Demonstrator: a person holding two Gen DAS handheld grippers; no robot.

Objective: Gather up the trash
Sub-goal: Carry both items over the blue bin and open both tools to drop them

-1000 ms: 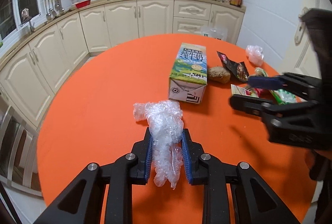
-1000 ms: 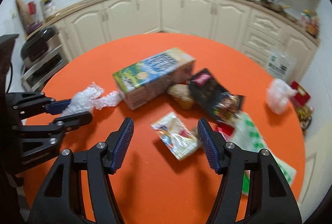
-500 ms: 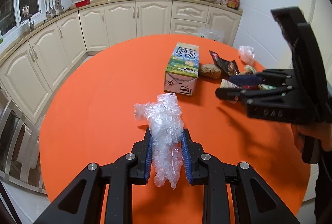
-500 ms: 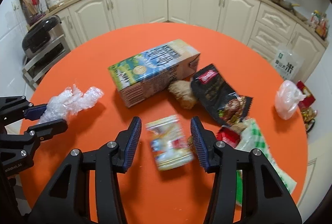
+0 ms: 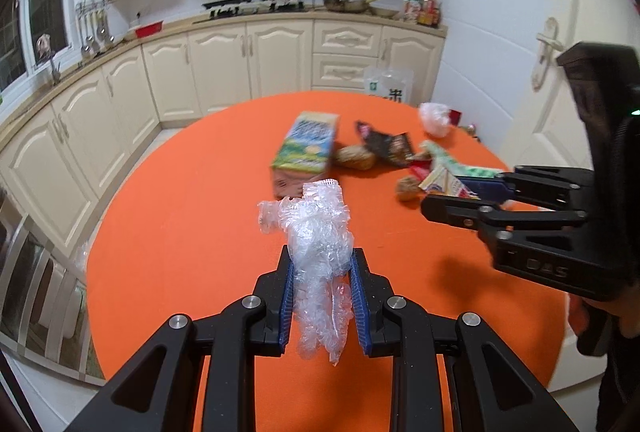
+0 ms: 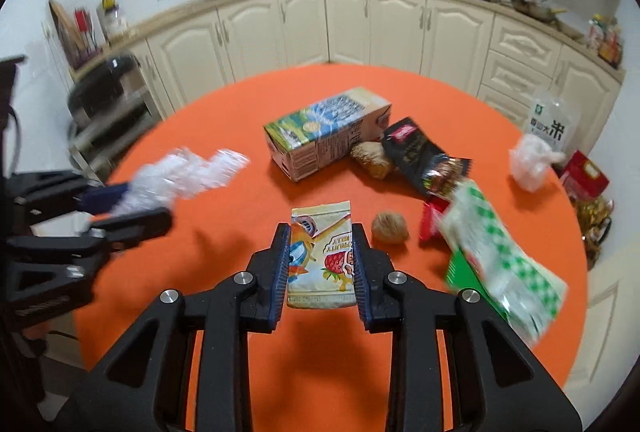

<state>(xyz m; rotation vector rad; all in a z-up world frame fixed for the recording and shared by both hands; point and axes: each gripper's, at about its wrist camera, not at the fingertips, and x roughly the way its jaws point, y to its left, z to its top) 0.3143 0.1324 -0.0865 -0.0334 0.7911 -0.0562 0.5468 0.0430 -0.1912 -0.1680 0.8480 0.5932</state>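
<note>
Both hands have lifted off the orange surface [image 6: 240,112]. Right gripper [image 6: 320,268] fingers have just closed, pinching the snack packet [image 6: 322,256]; left gripper [image 5: 322,296] fingers pinch crumpled clear plastic [image 5: 320,248].

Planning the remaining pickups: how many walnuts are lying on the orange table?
1: a walnut lies on the orange table, just right of the right gripper's fingers. More may hide under the wrappers.

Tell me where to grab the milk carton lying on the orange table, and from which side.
Grip the blue-and-green milk carton across its long side walls near the middle, coming down from above. It lies flat on its side on the orange table, so the narrow width fits between jaws; the brown lump crowds its right end.
</note>
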